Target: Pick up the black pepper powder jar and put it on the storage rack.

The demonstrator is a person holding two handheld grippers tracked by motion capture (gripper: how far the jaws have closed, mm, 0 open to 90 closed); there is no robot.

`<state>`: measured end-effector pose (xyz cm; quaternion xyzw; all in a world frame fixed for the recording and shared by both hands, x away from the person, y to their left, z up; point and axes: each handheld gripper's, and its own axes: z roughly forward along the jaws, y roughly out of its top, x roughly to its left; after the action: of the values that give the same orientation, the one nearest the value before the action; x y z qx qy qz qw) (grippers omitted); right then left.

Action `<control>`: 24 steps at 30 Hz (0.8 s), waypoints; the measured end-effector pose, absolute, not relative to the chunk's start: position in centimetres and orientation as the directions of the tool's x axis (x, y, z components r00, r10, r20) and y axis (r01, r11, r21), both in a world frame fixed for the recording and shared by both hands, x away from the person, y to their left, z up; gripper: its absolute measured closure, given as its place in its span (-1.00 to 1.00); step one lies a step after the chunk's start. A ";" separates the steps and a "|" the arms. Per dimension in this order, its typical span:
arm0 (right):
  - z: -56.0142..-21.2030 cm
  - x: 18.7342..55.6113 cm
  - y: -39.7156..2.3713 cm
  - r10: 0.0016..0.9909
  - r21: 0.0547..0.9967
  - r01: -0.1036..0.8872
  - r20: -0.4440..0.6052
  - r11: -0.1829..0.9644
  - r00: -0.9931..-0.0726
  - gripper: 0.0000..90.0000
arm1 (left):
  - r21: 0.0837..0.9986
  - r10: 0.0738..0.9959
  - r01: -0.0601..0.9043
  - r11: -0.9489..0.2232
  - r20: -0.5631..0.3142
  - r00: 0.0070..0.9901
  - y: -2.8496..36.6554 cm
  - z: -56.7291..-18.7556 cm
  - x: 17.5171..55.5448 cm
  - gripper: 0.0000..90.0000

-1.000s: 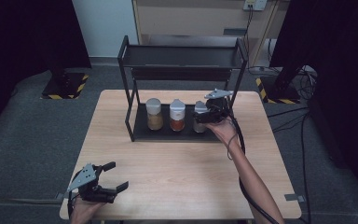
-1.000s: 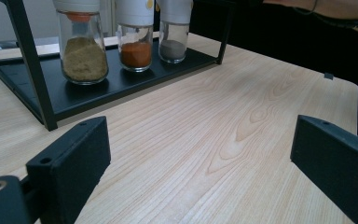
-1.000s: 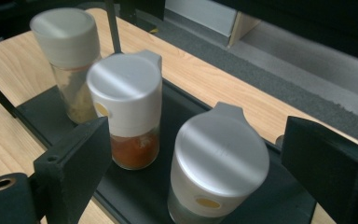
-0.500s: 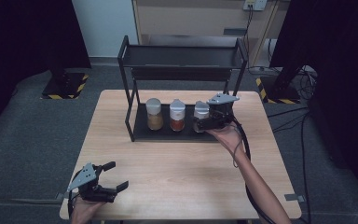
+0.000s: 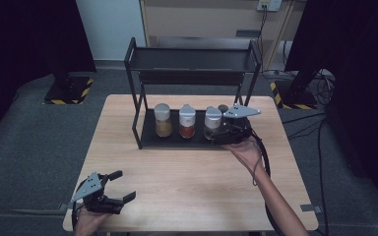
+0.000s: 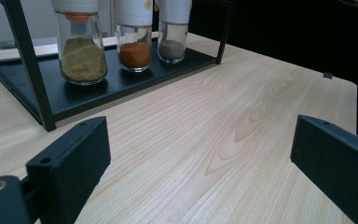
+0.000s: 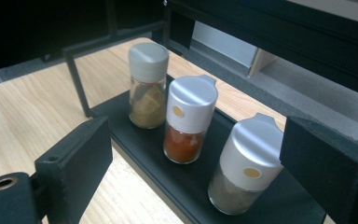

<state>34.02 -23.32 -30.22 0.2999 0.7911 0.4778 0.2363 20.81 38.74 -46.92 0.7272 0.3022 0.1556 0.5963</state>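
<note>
Grey-filled spice jar (image 5: 212, 123) standing on black rack (image 5: 150, 140), right of centre frame. Right gripper (image 5: 226, 132) just beside it, jaws apart, gripping nothing. Left gripper (image 5: 115, 189) lower left, spread wide, empty.

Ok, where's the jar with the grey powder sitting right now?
In the high view the grey-powder jar stands at the right end of the row on the rack's bottom shelf, beside the red-spice jar, with the right gripper next to it.

Grey-capped jar (image 7: 249, 168), black rack (image 5: 192, 61)
</note>
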 end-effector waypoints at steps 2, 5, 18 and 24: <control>-30.1 33.5 -23.5 0.695 0.900 0.246 -0.082 0.360 -0.715 -0.79 | 0.962 0.624 0.252 -0.107 -0.133 0.770 38.7 -46.9 20.8 -0.92; -29.9 32.7 -23.9 0.689 0.906 0.240 -0.075 0.349 -0.721 -0.80 | 0.962 0.624 0.252 -0.106 -0.133 0.770 38.7 -46.9 20.8 -0.92; -30.0 27.7 -27.2 0.672 0.929 0.209 -0.054 0.304 -0.738 -0.81 | 0.962 0.624 0.250 -0.113 -0.127 0.771 38.6 -46.8 20.8 -0.92; -30.1 25.5 -29.5 0.685 0.938 0.206 -0.043 0.278 -0.728 -0.81 | 0.962 0.625 0.249 -0.114 -0.125 0.770 38.6 -46.8 20.7 -0.92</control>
<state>25.49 -29.49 -30.06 0.2904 0.7663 0.5260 0.2277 20.73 38.60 -46.79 0.7293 0.2998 0.1583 0.5943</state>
